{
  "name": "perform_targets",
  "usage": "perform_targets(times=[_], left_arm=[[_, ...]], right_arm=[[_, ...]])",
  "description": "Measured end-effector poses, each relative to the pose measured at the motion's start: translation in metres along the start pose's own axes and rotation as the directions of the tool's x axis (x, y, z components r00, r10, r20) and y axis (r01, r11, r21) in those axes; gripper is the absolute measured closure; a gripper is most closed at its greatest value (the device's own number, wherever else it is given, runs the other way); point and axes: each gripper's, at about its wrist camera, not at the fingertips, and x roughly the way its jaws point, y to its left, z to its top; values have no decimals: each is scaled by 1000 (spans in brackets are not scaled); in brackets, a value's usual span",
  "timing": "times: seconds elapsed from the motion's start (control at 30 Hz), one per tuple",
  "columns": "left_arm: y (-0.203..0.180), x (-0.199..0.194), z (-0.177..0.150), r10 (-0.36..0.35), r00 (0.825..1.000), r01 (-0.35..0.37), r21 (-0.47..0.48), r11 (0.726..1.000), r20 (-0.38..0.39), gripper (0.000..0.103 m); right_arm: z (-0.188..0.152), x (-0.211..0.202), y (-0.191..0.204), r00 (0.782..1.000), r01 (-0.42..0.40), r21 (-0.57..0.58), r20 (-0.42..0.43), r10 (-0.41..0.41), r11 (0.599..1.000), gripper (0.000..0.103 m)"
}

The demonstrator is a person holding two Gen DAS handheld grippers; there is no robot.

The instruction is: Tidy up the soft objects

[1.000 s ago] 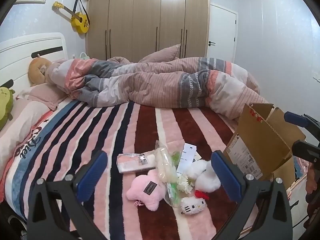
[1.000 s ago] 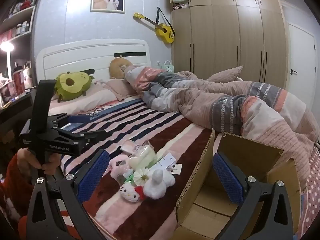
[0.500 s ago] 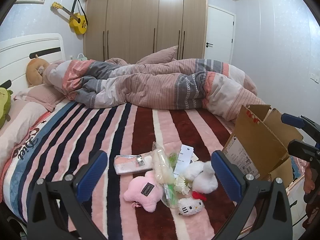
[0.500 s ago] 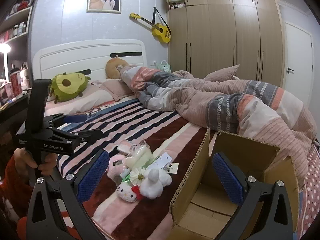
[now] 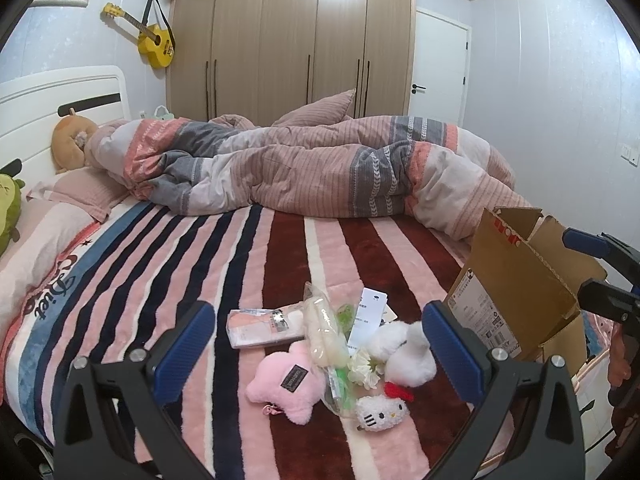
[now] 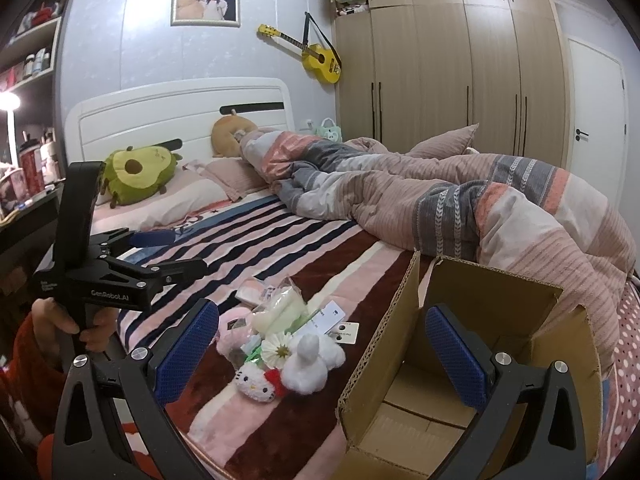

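Observation:
A small pile of soft things lies on the striped blanket near the bed's front edge: a pink plush [image 5: 286, 380] [image 6: 236, 330], a white cat-face plush with a red bow [image 5: 382, 410] [image 6: 256, 380], a white fluffy plush [image 5: 406, 354] [image 6: 310, 364], a white fabric flower [image 5: 364, 368] [image 6: 278, 346], a clear bag of cream stuffing [image 5: 322, 330] [image 6: 280, 310] and a flat pink packet [image 5: 264, 326]. An open, empty cardboard box [image 5: 516, 288] [image 6: 460, 360] stands right of the pile. My left gripper [image 5: 318, 346] is open above the pile. My right gripper [image 6: 320, 350] is open, over the box's left wall.
A rumpled striped duvet [image 5: 320, 168] covers the far half of the bed. An avocado plush [image 6: 138, 172] and an orange ring cushion [image 6: 224, 136] lie by the headboard. A white paper tag [image 5: 368, 312] lies in the pile. Wardrobes and a door stand behind.
Both grippers have shifted slightly; the pile and box sit a little lower-left in the views. Nothing was grasped and both grippers stay open.

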Motion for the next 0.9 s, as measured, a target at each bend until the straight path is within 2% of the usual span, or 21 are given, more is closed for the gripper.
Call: perform_targets(times=[0.9], left_arm=[[0, -4, 3, -6, 1000, 6, 6, 1000, 15, 0]], right_arm=[[-1, 4, -2, 1000, -13, 35, -18, 14, 999, 0]])
